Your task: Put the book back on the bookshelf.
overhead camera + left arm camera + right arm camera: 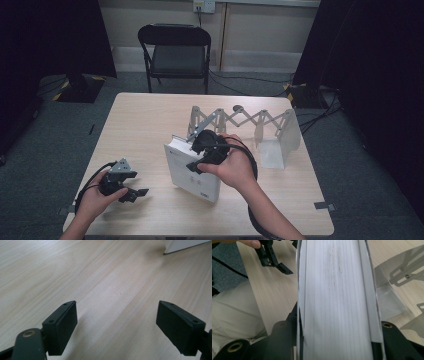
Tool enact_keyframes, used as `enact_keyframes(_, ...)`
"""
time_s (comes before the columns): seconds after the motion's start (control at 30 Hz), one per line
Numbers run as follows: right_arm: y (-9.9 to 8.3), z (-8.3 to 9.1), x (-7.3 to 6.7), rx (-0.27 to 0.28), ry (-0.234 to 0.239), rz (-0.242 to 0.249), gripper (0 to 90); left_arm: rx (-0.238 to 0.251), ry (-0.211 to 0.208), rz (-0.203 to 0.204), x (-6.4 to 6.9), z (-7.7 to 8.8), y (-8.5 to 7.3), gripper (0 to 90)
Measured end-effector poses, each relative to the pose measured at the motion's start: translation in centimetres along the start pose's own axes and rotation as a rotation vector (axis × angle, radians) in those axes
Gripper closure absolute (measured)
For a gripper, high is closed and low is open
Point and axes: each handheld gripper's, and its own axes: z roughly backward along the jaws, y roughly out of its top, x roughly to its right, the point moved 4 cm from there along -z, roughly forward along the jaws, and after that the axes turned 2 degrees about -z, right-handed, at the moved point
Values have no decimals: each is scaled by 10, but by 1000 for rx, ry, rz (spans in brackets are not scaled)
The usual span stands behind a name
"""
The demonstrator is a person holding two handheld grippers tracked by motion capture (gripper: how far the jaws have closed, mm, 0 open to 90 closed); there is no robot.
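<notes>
My right claw [200, 150] clamps the white book [192, 172] by its page edge. At eight o'clock from it, my left claw [137, 192] hangs open above the table [145, 120].

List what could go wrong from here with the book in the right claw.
1. The right claw clamps the thick white book across its page edge alone, so it might sag or slip out.
2. The metal expanding rack stands just behind; a swing could knock it.
3. The left claw is open over bare table, too far off to steady the book.
</notes>
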Motion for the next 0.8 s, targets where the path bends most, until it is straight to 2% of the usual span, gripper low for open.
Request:
enact_keyframes(0.07,-2,3,2,-1,-6,-6,534,-6,9,-19,0,-2,-1,173)
enact_keyframes(0.13,-4,6,4,-4,-11,-11,534,-3,-1,-6,0,-5,-1,172)
enact_keyframes(0.2,-7,8,6,-5,-19,-9,534,-8,12,-20,-2,-6,-1,173)
enact_keyframes(0.33,-12,12,10,-7,-25,-28,534,1,10,-13,-2,-9,-1,173)
enact_keyframes(0.57,-23,20,15,-3,-30,-50,534,6,41,-24,-6,-13,-2,173)
enact_keyframes(0.8,-34,29,21,-3,-48,-73,534,7,45,-33,-8,-15,-3,167)
